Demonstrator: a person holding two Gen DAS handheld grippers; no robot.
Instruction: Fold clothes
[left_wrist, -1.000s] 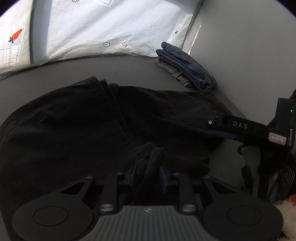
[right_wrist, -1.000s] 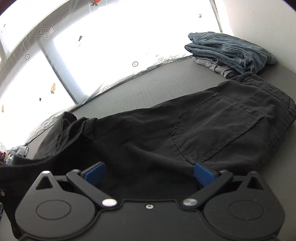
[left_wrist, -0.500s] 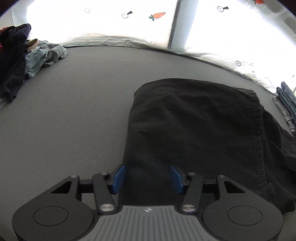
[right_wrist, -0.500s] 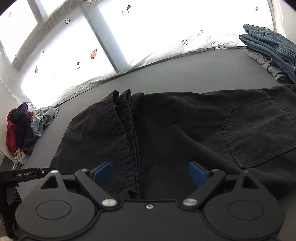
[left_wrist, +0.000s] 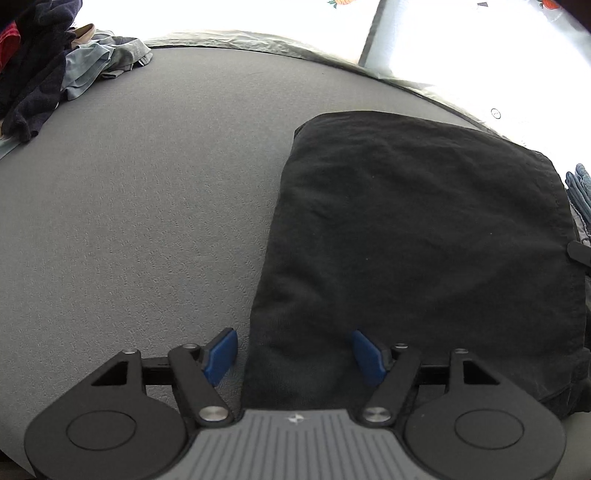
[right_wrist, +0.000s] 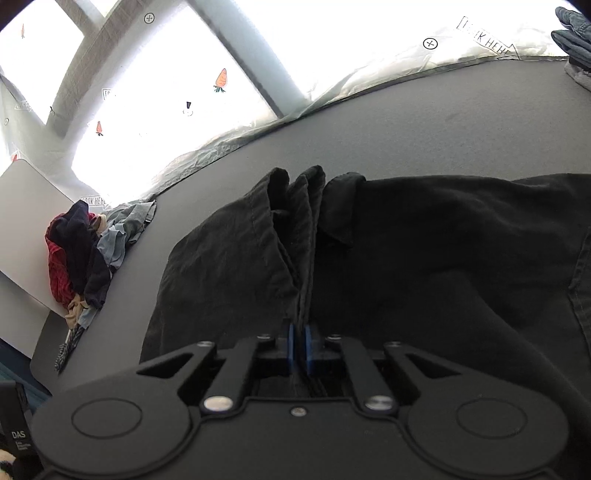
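Observation:
Black trousers (left_wrist: 424, 229) lie folded over on the grey table (left_wrist: 147, 203). My left gripper (left_wrist: 293, 354) is open, its blue pads astride the near left edge of the folded cloth, holding nothing. In the right wrist view the trousers (right_wrist: 424, 258) show bunched hems at the middle. My right gripper (right_wrist: 297, 349) is shut on the stacked hem edges of the trousers, cloth pinched between the blue pads.
A heap of unfolded clothes (left_wrist: 44, 59) lies at the table's far left; it also shows in the right wrist view (right_wrist: 85, 251). Folded jeans (right_wrist: 572, 33) sit at the far right. A white printed sheet (right_wrist: 332, 55) hangs behind the table.
My right gripper closed on the trouser hems. My left gripper let go of the cloth a second ago, opened wider and drew back to the fold's left edge.

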